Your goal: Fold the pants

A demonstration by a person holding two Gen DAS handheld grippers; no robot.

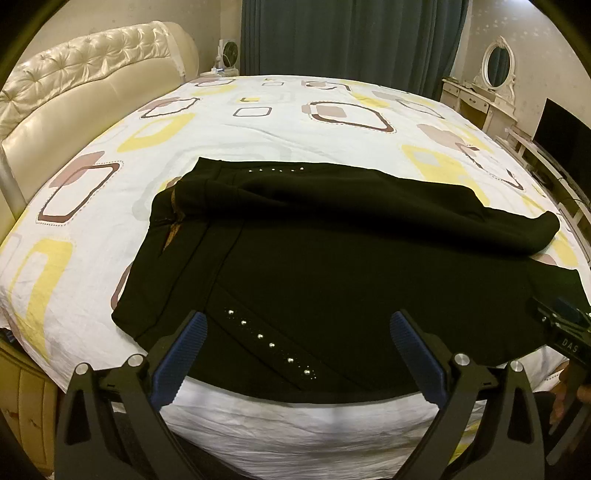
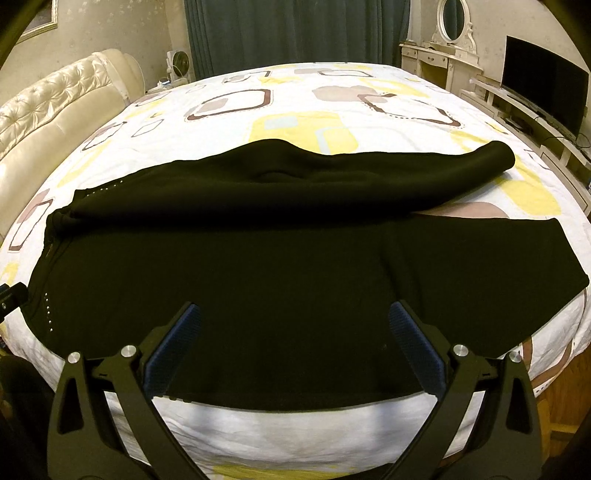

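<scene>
Black pants (image 1: 332,266) spread on patterned bedsheet (image 1: 221,122), left hand-held gripper (image 1: 295,325) spread wide, right hand-held gripper (image 2: 295,317) likewise, both empty

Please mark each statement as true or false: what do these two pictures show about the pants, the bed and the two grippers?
1. The black pants lie on a patterned bed sheet. True.
2. The left gripper is shut on the pants. False: its fingers are open, holding nothing.
3. The right gripper is open. True.
4. The pants are red. False: black, with small silver studs.
5. A mirror stands beyond the bed. True.
</scene>
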